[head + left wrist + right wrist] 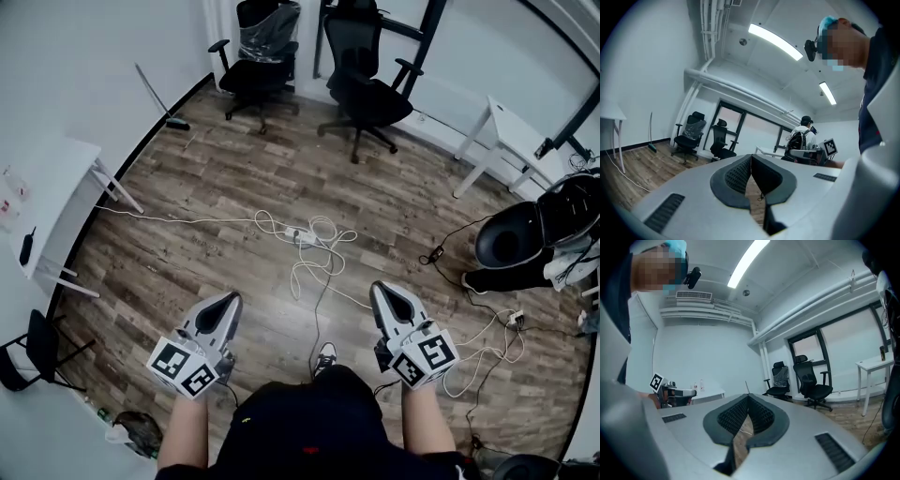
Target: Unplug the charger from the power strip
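While power strip [302,236] lies mid-floor in white cable tangle [323,251], charger on it too small to pick out. Left gripper [233,299], right gripper [377,287]: well short, jaws pressed together, empty. Rec: get close, crouch, open jaws, pin strip w/ one, pull plug straight.

We stand in a sparsely furnished office. A black swivel office chair [367,89] is parked by the far wall beside a second chair [262,56] with its back wrapped in clear plastic. A white desk [502,141] and a white surface [56,187] flank the wood-plank floor [206,178], where a white power strip [305,236] and loose cables [323,272] trail. Overhead we see long strip lights [776,41], exposed pipes [740,89] and a wall-mounted air-conditioning unit [693,296]. Dark-framed glass panels [843,348] close the far end.
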{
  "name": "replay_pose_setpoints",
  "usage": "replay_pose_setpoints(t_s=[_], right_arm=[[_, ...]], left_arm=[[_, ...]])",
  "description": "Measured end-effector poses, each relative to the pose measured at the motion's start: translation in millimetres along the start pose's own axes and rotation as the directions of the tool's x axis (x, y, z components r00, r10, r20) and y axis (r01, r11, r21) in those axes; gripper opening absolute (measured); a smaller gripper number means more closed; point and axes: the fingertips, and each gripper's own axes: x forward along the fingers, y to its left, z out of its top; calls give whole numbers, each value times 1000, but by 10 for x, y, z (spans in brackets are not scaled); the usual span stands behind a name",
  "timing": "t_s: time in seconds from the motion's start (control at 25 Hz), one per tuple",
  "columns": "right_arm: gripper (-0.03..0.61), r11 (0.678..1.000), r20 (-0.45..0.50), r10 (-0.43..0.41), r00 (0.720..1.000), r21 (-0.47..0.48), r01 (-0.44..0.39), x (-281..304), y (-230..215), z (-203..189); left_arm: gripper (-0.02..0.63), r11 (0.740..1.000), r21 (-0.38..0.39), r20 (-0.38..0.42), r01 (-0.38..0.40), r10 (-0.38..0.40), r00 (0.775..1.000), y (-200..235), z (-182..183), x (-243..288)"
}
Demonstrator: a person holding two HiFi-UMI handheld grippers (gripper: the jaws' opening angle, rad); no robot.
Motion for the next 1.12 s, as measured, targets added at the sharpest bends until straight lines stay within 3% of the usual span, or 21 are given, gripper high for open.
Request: replay_pose_setpoints(t_s=[0.36, 0.6, 0.88, 1.12], right_arm=[[20, 997, -22, 75, 997, 9, -75, 299, -1319, 198], [18, 996, -22, 88, 996, 20, -87, 523, -1799, 182], [18, 997, -42, 68, 997, 27, -67, 849, -2069, 127], [18, 1000, -66, 5, 998, 16, -4, 1324, -2303, 140]], left_arm=[[21, 994, 39, 20, -106, 105, 994, -186, 171, 1250], [21, 988, 67, -2, -142, 143, 990, -147, 163, 1676], [21, 992, 50, -24, -114, 115, 993, 137, 148, 2107], [21, 998, 34, -43, -49, 50, 998, 656, 211, 2577]])
